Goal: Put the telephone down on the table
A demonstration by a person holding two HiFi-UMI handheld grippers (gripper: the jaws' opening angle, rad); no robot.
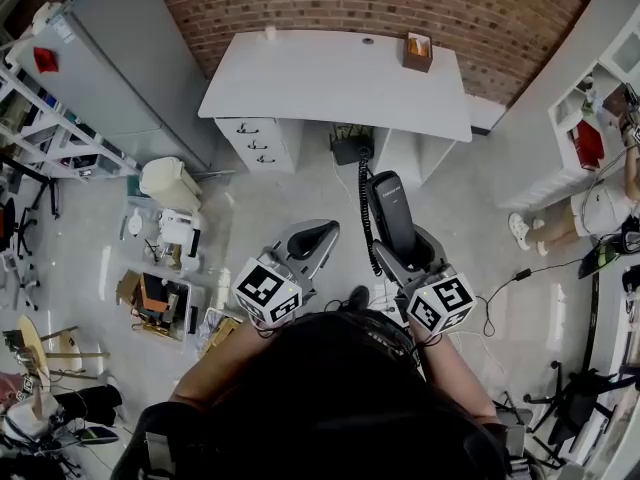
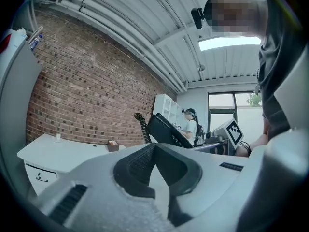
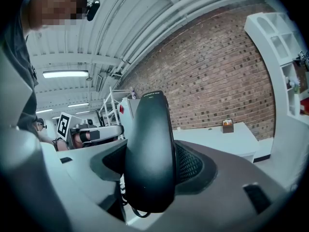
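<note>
Clamping the dark telephone across its body, the jaws of the right gripper press on it from both sides. Their ribbed pads show just past its edge, and the handset sticks out of them forward and upward, its upper end toward the brick wall. The left gripper has its jaws drawn together with nothing between them. It hangs just beside the right one, apart from the telephone, and has no share in the hold. A coiled cord runs from the telephone's far end toward a dark unit in the knee space under the table; what that unit is I cannot tell. The white table lies well ahead of both grippers and carries a small brown box near its far right corner. Judged by this, the pick-up is done and the placing is all to come: the telephone is in the air above the floor, short of the table and touching no surface. What is left, as I read it, is to carry it forward over the tabletop, lay it down away from the box with slack in the cord, and then part the jaws.
</note>
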